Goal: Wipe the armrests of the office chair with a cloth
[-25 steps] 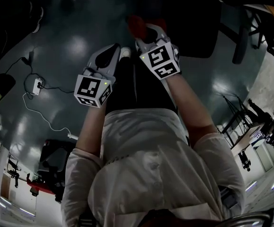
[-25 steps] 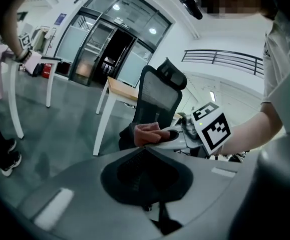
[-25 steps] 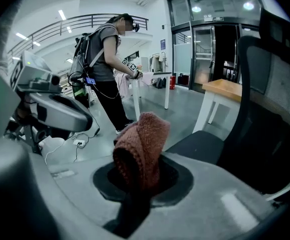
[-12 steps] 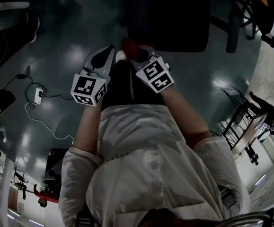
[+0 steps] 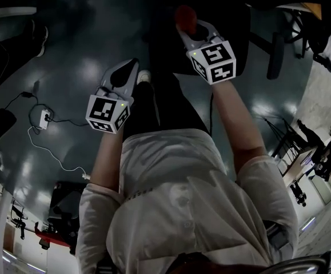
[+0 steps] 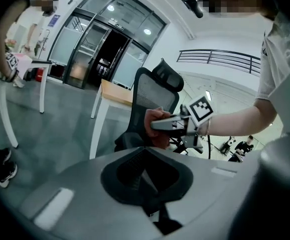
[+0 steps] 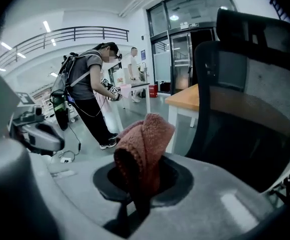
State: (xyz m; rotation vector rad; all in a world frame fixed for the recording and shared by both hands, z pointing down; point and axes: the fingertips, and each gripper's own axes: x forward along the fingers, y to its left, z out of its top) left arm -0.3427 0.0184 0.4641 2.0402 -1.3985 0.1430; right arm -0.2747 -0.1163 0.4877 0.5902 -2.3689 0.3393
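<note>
While the left gripper (image 5: 123, 72) hung low with its jaws pressed together on nothing, the right gripper (image 5: 191, 27) pinched the red cloth (image 7: 143, 146) upright, nearer the office chair (image 7: 245, 94), which stood just to the cloth's right.

Knitted red cloth (image 7: 142, 144), mesh chair back (image 7: 265, 94), glossy floor (image 5: 85, 56)

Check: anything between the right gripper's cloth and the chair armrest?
Nothing visible does. The right gripper holds the cloth close before the mesh back of the office chair, open air between. The armrest looks unobstructed in the head view.
</note>
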